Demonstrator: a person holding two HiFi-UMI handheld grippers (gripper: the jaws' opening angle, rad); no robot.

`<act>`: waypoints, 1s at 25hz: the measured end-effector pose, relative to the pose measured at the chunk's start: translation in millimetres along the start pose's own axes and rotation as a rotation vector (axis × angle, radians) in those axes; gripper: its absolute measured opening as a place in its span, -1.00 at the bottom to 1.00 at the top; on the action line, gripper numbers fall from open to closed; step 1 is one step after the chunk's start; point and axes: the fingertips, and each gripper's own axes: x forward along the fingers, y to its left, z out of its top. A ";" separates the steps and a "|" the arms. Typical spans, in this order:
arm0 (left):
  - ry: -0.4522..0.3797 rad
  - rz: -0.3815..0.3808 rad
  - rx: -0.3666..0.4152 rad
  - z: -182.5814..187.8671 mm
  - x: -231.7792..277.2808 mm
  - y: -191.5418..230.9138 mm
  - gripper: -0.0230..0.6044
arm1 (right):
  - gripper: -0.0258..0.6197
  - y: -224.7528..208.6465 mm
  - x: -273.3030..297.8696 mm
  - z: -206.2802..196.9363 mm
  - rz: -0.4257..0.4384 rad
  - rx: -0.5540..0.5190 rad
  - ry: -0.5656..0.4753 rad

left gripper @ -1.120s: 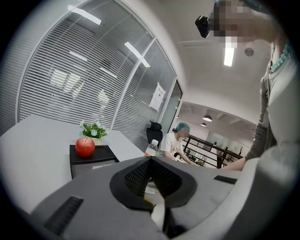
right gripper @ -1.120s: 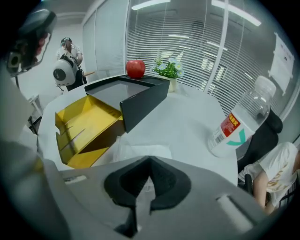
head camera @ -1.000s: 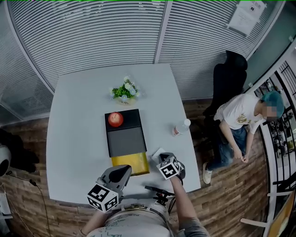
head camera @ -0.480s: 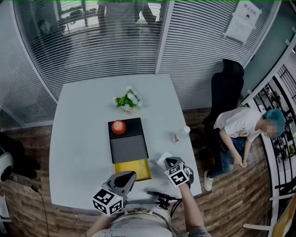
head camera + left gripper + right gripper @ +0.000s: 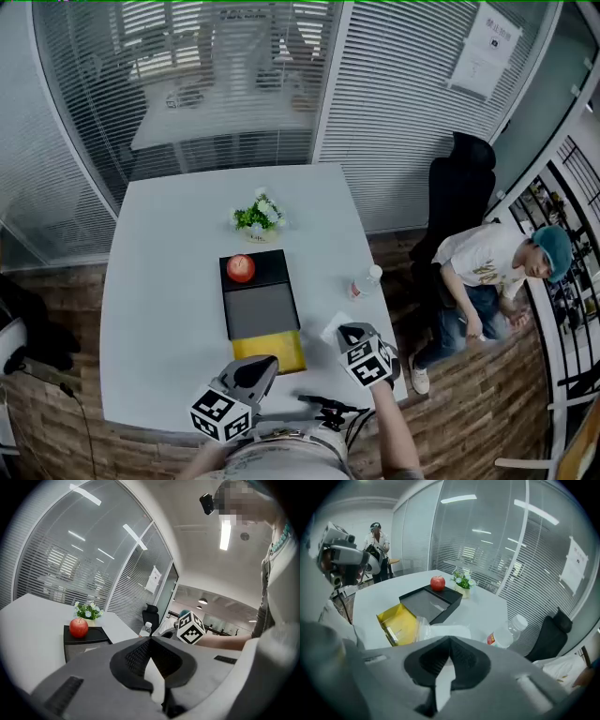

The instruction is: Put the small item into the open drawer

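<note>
Right tool rightward; lamp: left gripper view

office meeting room: blinded glass partitions, black desk chair.

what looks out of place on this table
The water bottle seems to lie on its side near the table's right edge. A crumpled clear bag lies loose beside the open yellow drawer. Nothing looks spilled or broken.
</note>
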 end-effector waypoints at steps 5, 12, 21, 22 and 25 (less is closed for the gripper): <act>-0.011 0.002 0.006 1.2 -1.2 -3.2 -0.94 | -0.91 1.8 -8.7 1.2 0.001 -0.006 -0.006; -0.010 0.000 0.005 0.0 -3.4 -1.8 -0.94 | -0.91 3.9 -14.4 7.9 0.003 -0.015 -0.010; -0.026 0.019 -0.004 2.1 -12.7 3.8 -0.94 | -0.91 11.1 -16.5 12.4 0.015 -0.036 0.003; -0.028 0.024 -0.006 2.1 -14.1 5.2 -0.94 | -0.91 12.4 -15.2 13.9 0.020 -0.041 0.003; -0.037 0.034 -0.014 3.5 -18.1 8.6 -0.94 | -0.91 16.6 -12.9 21.0 0.030 -0.056 -0.002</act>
